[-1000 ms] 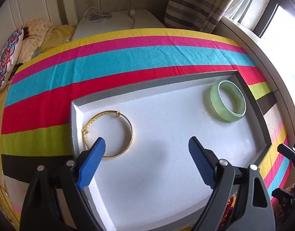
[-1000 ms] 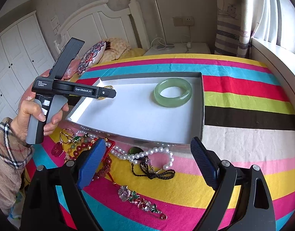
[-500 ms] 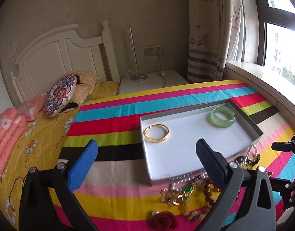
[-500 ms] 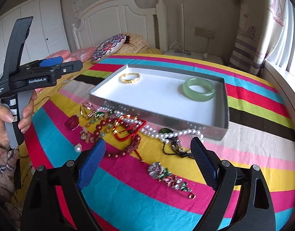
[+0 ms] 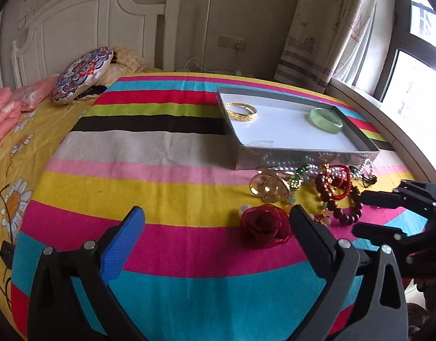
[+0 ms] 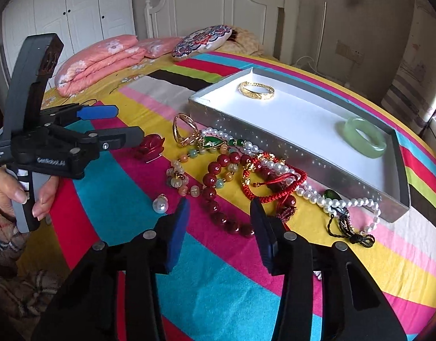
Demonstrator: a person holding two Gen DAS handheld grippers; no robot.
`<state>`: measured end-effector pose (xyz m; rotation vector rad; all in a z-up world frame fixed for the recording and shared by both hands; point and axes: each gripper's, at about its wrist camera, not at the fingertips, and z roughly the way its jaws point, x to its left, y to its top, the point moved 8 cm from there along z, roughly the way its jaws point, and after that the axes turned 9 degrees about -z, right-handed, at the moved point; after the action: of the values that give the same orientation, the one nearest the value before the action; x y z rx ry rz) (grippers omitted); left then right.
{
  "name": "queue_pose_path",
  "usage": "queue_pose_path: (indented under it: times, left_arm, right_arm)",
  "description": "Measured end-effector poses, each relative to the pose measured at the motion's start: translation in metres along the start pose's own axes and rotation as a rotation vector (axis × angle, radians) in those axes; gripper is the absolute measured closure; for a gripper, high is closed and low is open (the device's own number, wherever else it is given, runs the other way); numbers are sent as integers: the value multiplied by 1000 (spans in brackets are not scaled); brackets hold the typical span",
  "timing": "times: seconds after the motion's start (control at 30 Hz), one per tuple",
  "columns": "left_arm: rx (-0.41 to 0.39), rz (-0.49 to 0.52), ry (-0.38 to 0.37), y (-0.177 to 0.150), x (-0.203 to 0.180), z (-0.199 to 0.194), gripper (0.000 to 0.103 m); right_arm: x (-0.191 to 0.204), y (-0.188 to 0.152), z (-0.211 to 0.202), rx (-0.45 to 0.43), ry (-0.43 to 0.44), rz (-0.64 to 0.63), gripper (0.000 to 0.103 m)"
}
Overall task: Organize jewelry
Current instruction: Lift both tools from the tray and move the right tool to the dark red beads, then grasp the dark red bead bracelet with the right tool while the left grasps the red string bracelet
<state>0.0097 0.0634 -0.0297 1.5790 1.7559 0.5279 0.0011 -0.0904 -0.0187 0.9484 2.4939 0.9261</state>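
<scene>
Currently your right gripper fingers are closing, empty, just before the red bead bracelet; your left gripper fingers stand wide apart, empty.

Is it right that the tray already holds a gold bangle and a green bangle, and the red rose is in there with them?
Not quite. The red rose is not in the tray; it lies on the striped bedspread in front of it, as the left wrist view shows. The gold bangle and the green bangle do sit in the tray.
</scene>
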Motion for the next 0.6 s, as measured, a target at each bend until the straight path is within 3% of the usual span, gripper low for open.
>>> queue_pose_path:
  times: [0.23,0.43,0.5,0.6]
  left_arm:
    - [72,138,-43,-15,-27,13,2]
    - [98,104,-56,-15,-24,18,2]
    - [105,96,-53,-14,-22,18,2]
    - [108,109,-52,-15,-23,18,2]
  right_arm:
    - [1,1,17,34,11,-15,70]
    - [5,3,19,37,12,-51,75]
    - [6,0,16,32,18,-53,87]
    - [7,-3,9,-1,45,-30,89]
